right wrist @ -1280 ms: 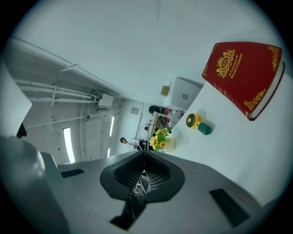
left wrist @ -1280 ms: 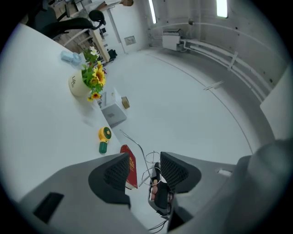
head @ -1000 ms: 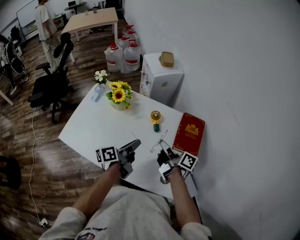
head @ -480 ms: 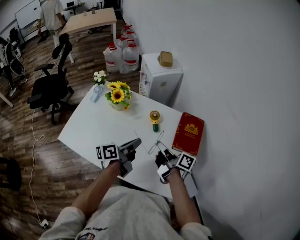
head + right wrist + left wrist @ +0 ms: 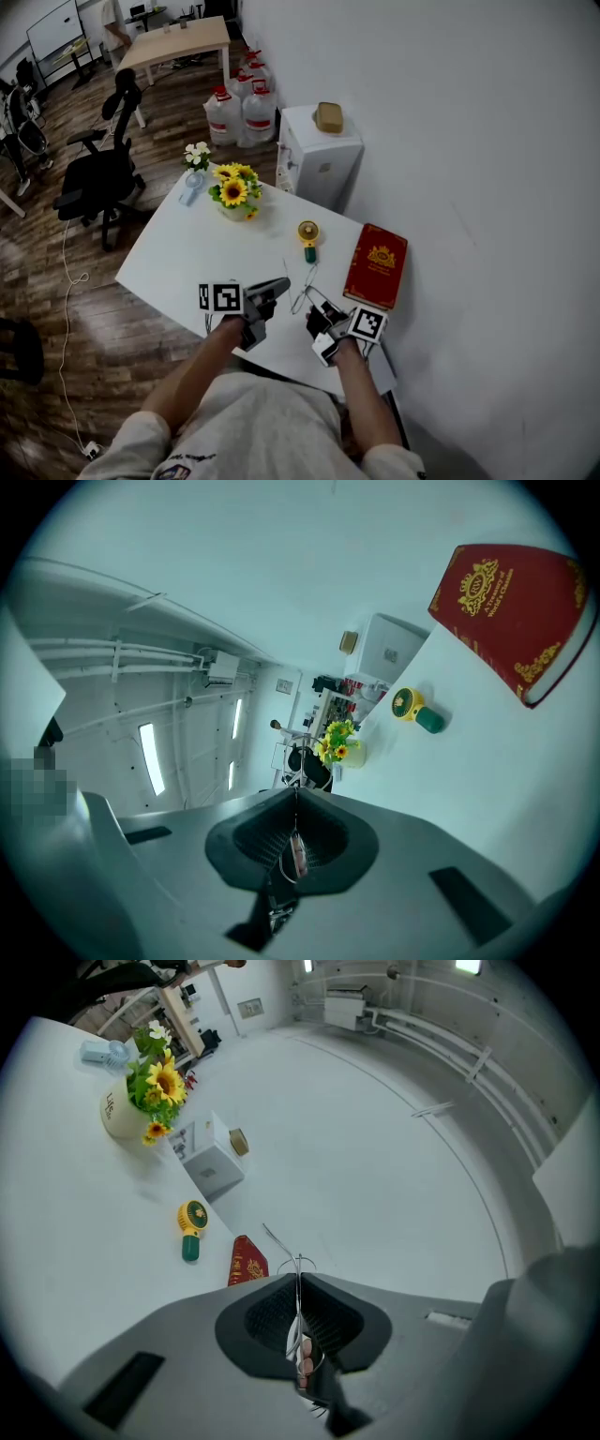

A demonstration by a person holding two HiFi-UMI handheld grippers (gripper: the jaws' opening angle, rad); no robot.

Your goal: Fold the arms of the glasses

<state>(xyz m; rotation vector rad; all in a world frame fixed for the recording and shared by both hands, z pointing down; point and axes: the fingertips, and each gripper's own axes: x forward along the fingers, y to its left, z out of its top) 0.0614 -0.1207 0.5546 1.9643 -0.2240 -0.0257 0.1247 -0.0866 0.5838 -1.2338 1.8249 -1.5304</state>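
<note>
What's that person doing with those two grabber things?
A person holds a grabber tool in each hand over a white table. The left claw and the right claw are both shut on a pair of thin wire glasses, held up between them just above the table, near a red book. One thin arm of the glasses sticks out, so the folding does not look finished yet.

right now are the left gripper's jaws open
No, the left gripper view shows the left gripper with its jaws pressed together on the thin wire frame of the glasses.
</note>
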